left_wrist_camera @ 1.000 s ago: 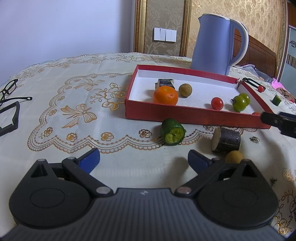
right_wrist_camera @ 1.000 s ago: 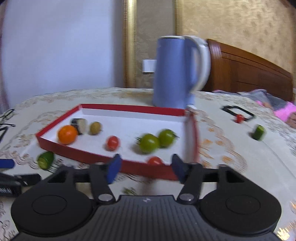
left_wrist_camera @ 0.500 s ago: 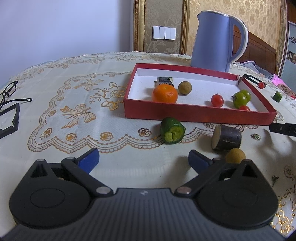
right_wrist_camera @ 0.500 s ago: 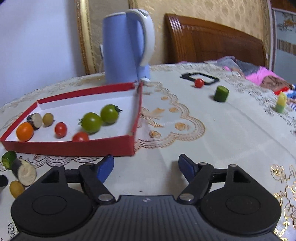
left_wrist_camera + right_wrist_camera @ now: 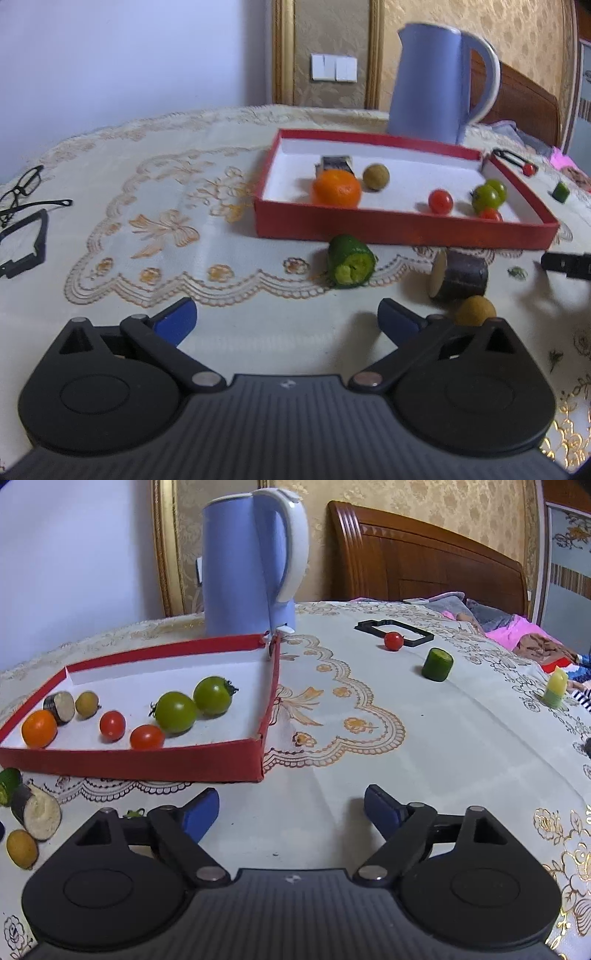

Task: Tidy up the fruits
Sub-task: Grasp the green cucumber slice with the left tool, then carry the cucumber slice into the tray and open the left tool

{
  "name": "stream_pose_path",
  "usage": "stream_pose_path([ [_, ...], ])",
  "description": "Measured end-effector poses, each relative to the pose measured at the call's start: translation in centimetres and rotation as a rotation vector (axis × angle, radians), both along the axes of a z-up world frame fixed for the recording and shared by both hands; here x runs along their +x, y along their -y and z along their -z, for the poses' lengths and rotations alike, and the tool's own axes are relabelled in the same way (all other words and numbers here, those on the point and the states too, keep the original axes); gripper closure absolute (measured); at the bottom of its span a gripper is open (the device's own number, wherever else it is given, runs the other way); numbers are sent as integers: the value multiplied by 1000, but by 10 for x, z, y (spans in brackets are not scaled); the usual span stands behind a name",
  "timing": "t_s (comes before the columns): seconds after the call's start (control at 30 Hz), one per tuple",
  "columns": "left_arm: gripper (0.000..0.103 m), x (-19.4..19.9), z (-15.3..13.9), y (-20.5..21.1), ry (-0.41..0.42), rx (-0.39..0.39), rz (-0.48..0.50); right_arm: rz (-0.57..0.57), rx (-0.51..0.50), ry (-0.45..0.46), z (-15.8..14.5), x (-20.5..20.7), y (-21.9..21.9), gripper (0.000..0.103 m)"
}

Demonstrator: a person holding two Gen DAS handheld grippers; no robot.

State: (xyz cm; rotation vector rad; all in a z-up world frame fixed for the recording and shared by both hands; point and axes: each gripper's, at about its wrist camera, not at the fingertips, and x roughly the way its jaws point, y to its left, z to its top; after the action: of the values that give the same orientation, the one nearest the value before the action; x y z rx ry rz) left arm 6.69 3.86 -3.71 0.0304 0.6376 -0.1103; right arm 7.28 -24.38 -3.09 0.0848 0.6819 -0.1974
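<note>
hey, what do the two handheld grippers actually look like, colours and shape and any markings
Both match: the left gripper and right gripper have a ribbed dark-grey body with a small pale logo, two round black discs, black link arms with silver pivot pins, and blue finger pads. No cables or sleeves show.

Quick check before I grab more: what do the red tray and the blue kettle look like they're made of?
Red tray: likely cardboard, matte red outside, white inside; thin walls, and the far corner by the kettle has split open. Blue kettle: probably smooth plastic, with a soft sheen and a moulded white handle, though painted metal can't be ruled out.
</note>
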Motion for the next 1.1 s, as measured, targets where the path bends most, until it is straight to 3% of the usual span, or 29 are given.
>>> stream_pose_path([
  [0.07, 0, -2, -1, -4, -3, -33, 13, 0, -8, -8, 0, 1, -2, 7],
  [0.37, 12, 2, -5, 7, 23, -20, 0, -1, -3, -12, 1, 2, -1, 7],
  [0.57, 32, 22, -4, 22, -4, 5, 0, -1, -3, -12, 1, 2, -1, 6],
  [0.63, 33, 22, -3, 23, 0, 5, 6, -1, -3, -12, 1, 2, -1, 6],
  [0.87, 54, 20, -3, 29, 17, 10, 52, 0, -3, -12, 1, 2, -1, 6],
  [0.97, 68, 19, -3, 30, 21, -7, 77, 0, -3, -12, 1, 2, -1, 6],
  [1.1, 74, 19, -2, 33, 30, -4, 98, 0, -3, -12, 1, 2, -1, 6],
])
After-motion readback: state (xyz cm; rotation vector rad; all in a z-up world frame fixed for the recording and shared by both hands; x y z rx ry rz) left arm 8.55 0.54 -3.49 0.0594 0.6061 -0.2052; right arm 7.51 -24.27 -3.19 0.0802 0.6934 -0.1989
